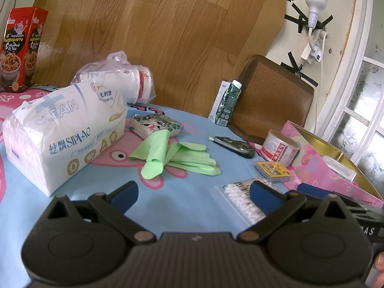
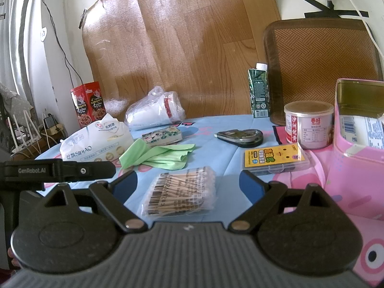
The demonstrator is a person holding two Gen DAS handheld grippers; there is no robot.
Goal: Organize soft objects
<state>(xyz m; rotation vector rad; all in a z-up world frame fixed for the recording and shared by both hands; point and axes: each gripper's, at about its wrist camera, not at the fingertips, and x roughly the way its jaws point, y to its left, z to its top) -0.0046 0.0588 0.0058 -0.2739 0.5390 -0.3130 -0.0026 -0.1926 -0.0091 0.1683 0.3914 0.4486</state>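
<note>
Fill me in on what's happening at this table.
A person holds a gripper in each hand over a cluttered table, and neither has picked anything up. The left gripper and the right gripper are both open and empty. A bag of cotton swabs lies right ahead of the right one. The soft things lie untouched: green gloves spread flat, with a tissue pack beside them. A pink tin stands open at the right.
</note>
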